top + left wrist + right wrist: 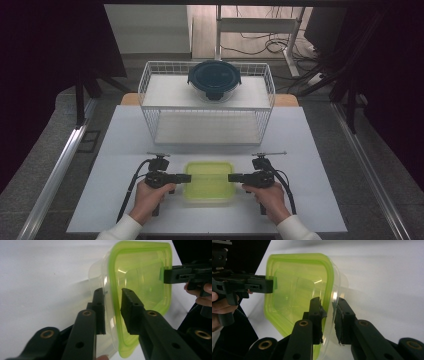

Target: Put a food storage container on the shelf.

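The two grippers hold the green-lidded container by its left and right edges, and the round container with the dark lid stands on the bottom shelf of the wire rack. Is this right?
Not quite. The round container with the dark lid stands on the top shelf of the wire rack, as the high view shows. The rest holds: the left gripper and the right gripper are at the left and right edges of the green-lidded container.

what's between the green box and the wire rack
Nothing: in the high view a bare strip of white table separates the green box from the wire rack. The round lidded bowl sits on the rack's top shelf, not between them.
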Demonstrator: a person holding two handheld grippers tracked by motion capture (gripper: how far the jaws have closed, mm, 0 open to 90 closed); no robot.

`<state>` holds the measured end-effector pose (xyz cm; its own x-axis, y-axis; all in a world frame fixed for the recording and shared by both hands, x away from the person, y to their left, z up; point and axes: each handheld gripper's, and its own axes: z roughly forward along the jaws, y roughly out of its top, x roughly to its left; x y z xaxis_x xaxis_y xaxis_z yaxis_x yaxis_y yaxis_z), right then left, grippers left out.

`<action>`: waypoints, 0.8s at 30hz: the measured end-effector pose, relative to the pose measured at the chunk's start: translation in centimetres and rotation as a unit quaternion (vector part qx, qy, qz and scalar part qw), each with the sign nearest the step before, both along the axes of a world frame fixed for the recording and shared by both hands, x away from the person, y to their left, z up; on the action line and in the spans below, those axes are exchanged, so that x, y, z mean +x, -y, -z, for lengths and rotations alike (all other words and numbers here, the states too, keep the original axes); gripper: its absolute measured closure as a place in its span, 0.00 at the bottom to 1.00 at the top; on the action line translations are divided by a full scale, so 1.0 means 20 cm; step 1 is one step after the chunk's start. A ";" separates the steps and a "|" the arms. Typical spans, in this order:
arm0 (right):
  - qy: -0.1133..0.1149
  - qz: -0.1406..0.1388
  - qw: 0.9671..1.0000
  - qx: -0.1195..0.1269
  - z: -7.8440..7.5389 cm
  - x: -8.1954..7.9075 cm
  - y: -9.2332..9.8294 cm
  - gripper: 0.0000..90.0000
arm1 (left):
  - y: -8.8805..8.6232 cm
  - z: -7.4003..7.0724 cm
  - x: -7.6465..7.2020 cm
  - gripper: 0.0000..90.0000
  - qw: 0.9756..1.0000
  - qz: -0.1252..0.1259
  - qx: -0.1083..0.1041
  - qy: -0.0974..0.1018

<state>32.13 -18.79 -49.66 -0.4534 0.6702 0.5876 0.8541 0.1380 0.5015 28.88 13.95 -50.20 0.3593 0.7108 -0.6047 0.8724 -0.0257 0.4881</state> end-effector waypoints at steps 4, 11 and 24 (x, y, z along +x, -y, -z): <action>0.008 0.001 1.000 -0.002 -0.02 -0.01 0.00 0.86 | 0.00 -0.01 -0.01 0.87 1.000 0.002 0.001 0.006; 0.037 -0.005 0.999 -0.011 -0.07 -0.04 0.00 0.86 | 0.00 -0.05 -0.03 0.88 1.000 0.006 -0.001 0.020; 0.083 -0.015 0.996 -0.016 -0.16 -0.07 0.01 0.86 | 0.00 -0.13 -0.06 0.88 0.998 0.020 -0.002 0.053</action>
